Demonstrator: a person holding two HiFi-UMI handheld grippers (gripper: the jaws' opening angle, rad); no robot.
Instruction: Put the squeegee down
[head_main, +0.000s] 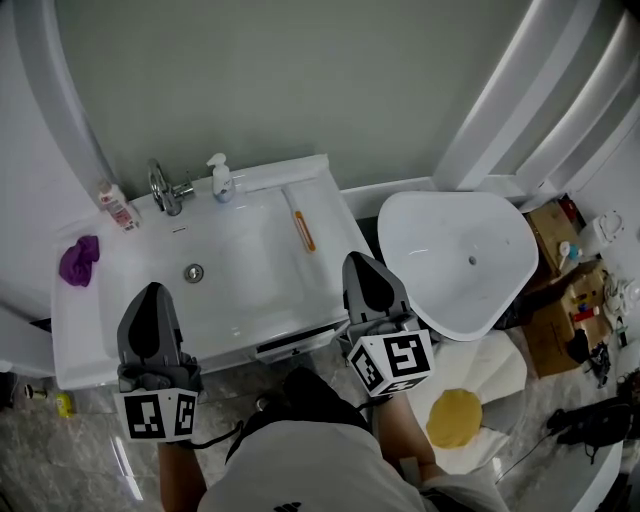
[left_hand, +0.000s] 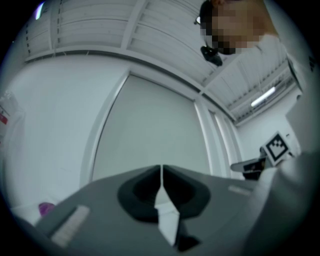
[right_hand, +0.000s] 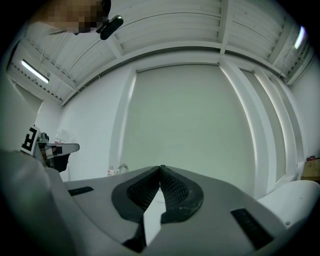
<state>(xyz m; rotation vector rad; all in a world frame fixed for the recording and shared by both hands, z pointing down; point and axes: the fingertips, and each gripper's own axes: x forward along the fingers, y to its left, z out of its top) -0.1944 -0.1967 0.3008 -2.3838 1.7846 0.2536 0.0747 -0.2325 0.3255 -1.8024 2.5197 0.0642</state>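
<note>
On sink ledge (head_main: 332, 225), squeegee (head_main: 303, 230) tiny, blade indistinct.

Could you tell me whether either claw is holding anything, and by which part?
Nothing is held: the left claw and right claw are both shut and empty. The squeegee lies on the washbasin.

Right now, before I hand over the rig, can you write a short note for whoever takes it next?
Left gripper: shut, nothing in it, near the front edge of the sink.
Right gripper: shut, nothing in it, near the sink's front right corner.
Squeegee: lying flat on the sink's right ledge, clear of both grippers.
Done: the squeegee is down.
Left: nothing on this job, as far as the views show.
</note>
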